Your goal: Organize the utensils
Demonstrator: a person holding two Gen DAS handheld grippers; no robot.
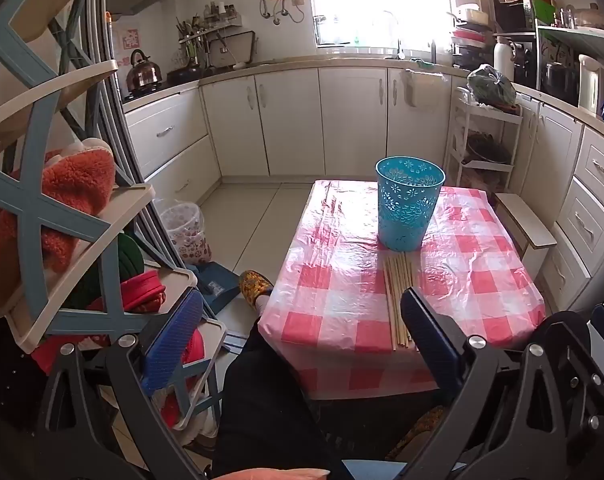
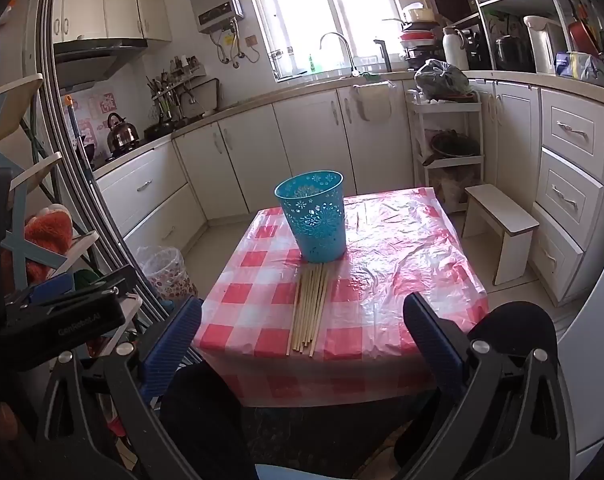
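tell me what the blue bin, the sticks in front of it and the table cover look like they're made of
Blue bin: likely moulded plastic, even matte colour, cut-out flower holes.
Sticks: pale, thin, straight, probably bamboo or wood chopsticks; grain too small to tell.
Table cover: thin plastic sheet, glossy and wrinkled, with window glare on its pink checks.

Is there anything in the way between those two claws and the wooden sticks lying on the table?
Nothing visible. The chopsticks lie bare on the checked tablecloth, in front of the blue basket. The right claw and left claw are both open and empty.
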